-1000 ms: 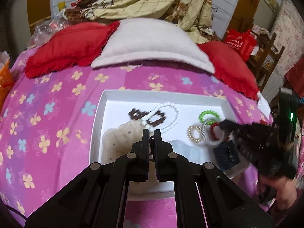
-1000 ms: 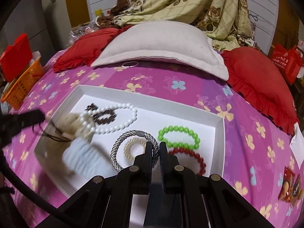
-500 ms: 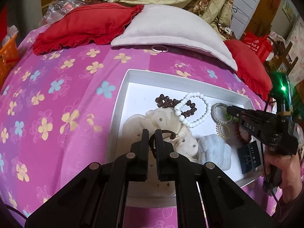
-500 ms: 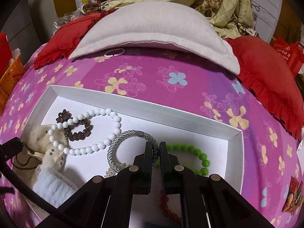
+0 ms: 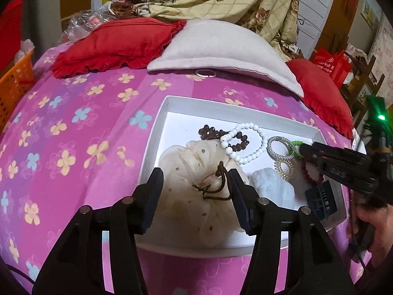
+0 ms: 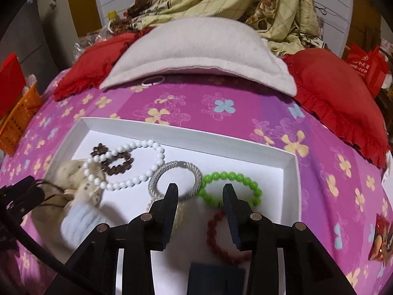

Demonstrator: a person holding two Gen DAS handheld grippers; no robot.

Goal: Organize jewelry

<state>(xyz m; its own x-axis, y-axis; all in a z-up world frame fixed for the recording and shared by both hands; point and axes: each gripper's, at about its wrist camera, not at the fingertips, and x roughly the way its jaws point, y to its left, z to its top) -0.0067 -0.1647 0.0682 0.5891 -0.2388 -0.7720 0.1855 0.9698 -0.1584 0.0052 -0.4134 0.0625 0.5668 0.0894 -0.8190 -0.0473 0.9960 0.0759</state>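
Observation:
A white tray [image 5: 157,132] on the pink flowered bed holds the jewelry. My left gripper [image 5: 195,177] is open over a cream dotted pouch [image 5: 186,162] with a brown cord [image 5: 216,184]; the cord lies between the fingers. My right gripper [image 6: 200,191] is open above the silver rope bracelet [image 6: 172,169] and the green bead bracelet [image 6: 231,177]. A white pearl bracelet [image 6: 137,157], brown bead bracelet [image 6: 110,162], red bead bracelet [image 6: 216,236], gold coil ring [image 5: 285,167] and pale blue scrunchie [image 6: 81,221] also lie in the tray [image 6: 292,186].
Red cushions [image 5: 113,41] and a grey pillow [image 5: 216,46] lie behind the tray, with a white ring [image 5: 205,73] at the pillow's edge. An orange basket [image 5: 14,78] stands at the left. A dark blue box [image 5: 320,199] sits in the tray's near right corner.
Both grippers have opened. The left one let go of the pouch's brown cord, and the pouch now rests in the tray. The right gripper moved closer over the silver and green bracelets.

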